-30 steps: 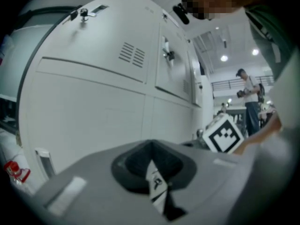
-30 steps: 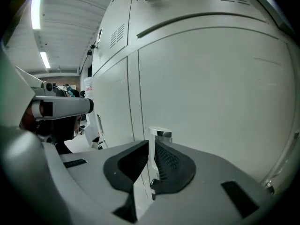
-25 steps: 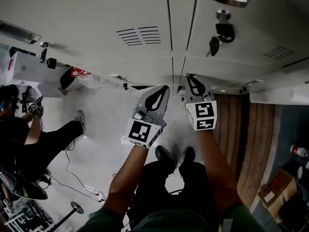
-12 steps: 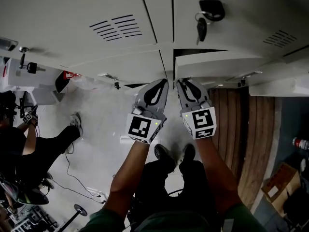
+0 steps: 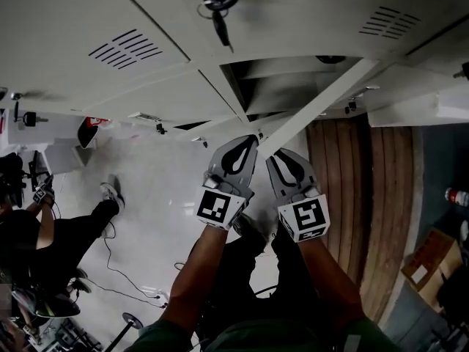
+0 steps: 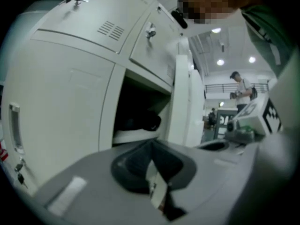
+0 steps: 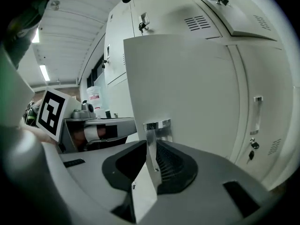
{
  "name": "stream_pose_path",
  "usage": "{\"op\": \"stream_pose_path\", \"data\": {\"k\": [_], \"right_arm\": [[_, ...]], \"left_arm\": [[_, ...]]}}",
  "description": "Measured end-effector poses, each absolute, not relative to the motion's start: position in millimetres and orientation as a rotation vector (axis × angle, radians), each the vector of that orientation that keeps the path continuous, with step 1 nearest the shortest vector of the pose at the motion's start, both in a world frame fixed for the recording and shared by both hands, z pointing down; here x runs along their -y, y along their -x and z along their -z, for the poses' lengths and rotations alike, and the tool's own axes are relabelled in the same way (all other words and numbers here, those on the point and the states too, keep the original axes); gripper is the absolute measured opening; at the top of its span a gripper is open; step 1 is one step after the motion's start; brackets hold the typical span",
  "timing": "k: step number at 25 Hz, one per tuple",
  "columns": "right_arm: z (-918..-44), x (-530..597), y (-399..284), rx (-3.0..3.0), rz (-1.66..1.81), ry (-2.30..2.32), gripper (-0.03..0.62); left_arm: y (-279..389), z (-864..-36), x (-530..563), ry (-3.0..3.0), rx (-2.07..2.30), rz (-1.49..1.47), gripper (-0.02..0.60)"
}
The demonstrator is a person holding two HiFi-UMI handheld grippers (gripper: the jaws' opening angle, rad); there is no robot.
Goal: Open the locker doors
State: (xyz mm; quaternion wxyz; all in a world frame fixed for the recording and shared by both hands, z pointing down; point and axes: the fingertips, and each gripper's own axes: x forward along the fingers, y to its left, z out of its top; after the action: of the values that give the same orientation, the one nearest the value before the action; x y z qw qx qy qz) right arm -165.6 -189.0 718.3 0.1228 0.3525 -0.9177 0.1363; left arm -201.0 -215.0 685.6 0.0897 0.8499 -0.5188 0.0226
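The pale grey lockers (image 5: 110, 20) fill the top of the head view. One lower locker door (image 5: 322, 105) stands swung out, and its dark compartment (image 5: 293, 86) shows behind it. My right gripper (image 5: 272, 158) is at the door's free edge. In the right gripper view the metal handle (image 7: 152, 135) of the door (image 7: 183, 88) stands between the jaws of my right gripper (image 7: 150, 158), which are opening and look slack round it. My left gripper (image 5: 248, 139) hovers beside it, shut and empty, facing the open compartment (image 6: 140, 111).
A bunch of keys (image 5: 220, 2) hangs from the lock of the locker above. The neighbouring locker has a handle (image 7: 256, 114) with keys (image 7: 251, 149) below it. A person (image 5: 44, 226) sits at the left, near cables (image 5: 110, 262) on the floor. Wooden planking (image 5: 359, 196) lies at the right.
The locker door has gone from shut to swung wide open. Both grippers have drawn back toward me with the door's edge. The right jaws have slackened on the handle.
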Motion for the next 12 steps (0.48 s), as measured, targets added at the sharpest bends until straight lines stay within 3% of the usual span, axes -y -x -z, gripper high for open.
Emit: {"op": "stream_pose_path", "data": {"k": [12], "right_arm": [[-716, 151, 86, 2.563, -0.482, -1.157, 0.035]], "left_arm": [[122, -687, 182, -2.521, 1.407, -0.084, 0.003]]}}
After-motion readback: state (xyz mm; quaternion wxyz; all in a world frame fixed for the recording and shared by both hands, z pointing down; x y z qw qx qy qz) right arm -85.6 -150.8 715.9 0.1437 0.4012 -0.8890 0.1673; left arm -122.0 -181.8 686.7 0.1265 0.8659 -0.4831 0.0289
